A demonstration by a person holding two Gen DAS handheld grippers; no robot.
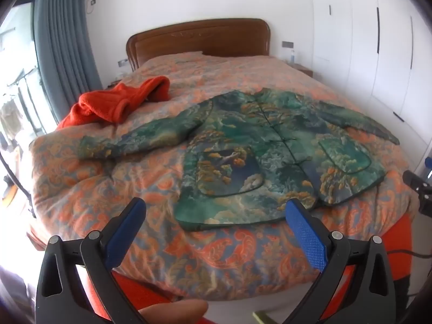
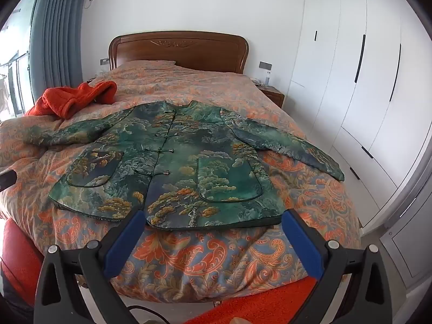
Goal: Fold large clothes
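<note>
A green patterned jacket (image 1: 259, 148) lies flat and face up on the bed, sleeves spread to both sides, front buttoned; it also shows in the right wrist view (image 2: 172, 162). My left gripper (image 1: 216, 208) is open and empty, held above the foot of the bed just short of the jacket's hem. My right gripper (image 2: 212, 220) is open and empty, also near the hem, toward its right half. Neither gripper touches the jacket.
The bed (image 1: 216, 248) has an orange and blue paisley cover. A crumpled orange garment (image 1: 118, 100) lies at the far left, also in the right wrist view (image 2: 73, 98). A wooden headboard (image 2: 178, 48) is behind, white wardrobes (image 2: 351, 81) to the right, a grey curtain (image 1: 62, 40) to the left.
</note>
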